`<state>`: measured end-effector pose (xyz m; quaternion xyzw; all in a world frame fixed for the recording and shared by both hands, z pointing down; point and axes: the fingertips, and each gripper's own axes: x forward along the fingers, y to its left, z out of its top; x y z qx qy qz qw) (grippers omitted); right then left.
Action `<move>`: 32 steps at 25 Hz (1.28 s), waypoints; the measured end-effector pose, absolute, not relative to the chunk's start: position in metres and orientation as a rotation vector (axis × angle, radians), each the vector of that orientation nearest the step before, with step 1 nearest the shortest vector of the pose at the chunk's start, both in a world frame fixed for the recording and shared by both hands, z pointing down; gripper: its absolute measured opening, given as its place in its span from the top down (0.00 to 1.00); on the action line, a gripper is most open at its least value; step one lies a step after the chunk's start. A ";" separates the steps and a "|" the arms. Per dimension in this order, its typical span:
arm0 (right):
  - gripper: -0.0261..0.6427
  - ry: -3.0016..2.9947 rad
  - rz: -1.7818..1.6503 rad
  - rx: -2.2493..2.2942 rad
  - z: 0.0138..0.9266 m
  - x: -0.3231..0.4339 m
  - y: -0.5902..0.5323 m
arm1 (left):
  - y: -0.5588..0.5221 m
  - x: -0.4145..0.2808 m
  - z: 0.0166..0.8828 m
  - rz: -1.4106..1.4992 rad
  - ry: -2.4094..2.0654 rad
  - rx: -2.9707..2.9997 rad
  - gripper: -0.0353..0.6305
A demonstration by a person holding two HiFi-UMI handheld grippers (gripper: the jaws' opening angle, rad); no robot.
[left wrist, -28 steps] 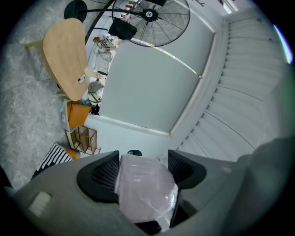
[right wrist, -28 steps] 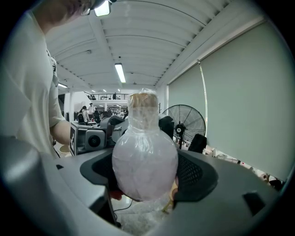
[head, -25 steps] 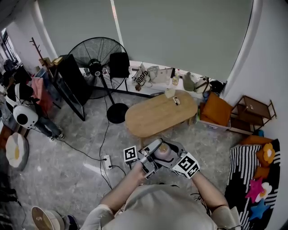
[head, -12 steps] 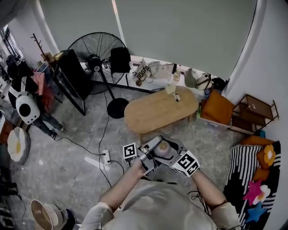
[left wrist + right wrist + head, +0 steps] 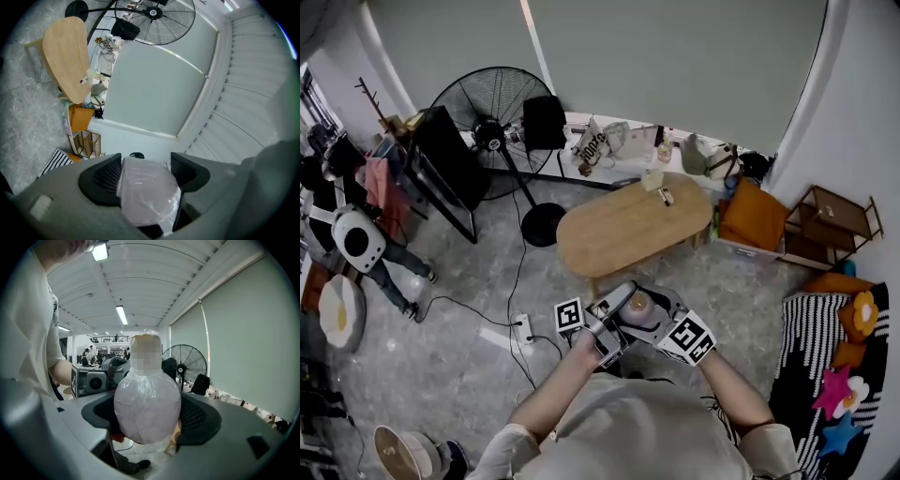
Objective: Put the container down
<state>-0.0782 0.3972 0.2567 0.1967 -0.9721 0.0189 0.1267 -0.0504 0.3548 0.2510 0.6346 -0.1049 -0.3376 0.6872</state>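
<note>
Where left gripper (image 5: 621, 307) and right gripper (image 5: 658, 316) meet, both clamp container (image 5: 639, 308).

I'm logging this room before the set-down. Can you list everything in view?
pale translucent rounded plastic container: one, pinkish-white, held in the air between both grippers
oval wooden table: one, light brown, just beyond the grippers
black pedestal fan: one, black, left of the table
grey roller blinds: two, grey, back wall
orange cushion-like item: one, orange, right of the table
open wooden shelf rack: one, brown, right wall
striped rug: one, black and white, floor at right
power strip: one, white, floor left of the grippers
left gripper: one, grey, shut on the container
right gripper: one, grey, shut on the container
</note>
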 end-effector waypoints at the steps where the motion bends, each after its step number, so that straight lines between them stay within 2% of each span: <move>1: 0.38 -2.825 0.065 0.575 0.259 -0.079 0.394 | 0.351 -0.052 0.253 -0.750 -0.236 1.416 0.46; 23: 0.38 -2.735 0.179 0.733 0.287 -0.167 0.187 | 0.147 -0.132 0.278 -0.610 -0.156 1.383 0.46; 32: 0.38 -2.710 0.223 0.851 0.293 -0.175 0.129 | 0.093 -0.136 0.288 -0.535 -0.110 1.362 0.46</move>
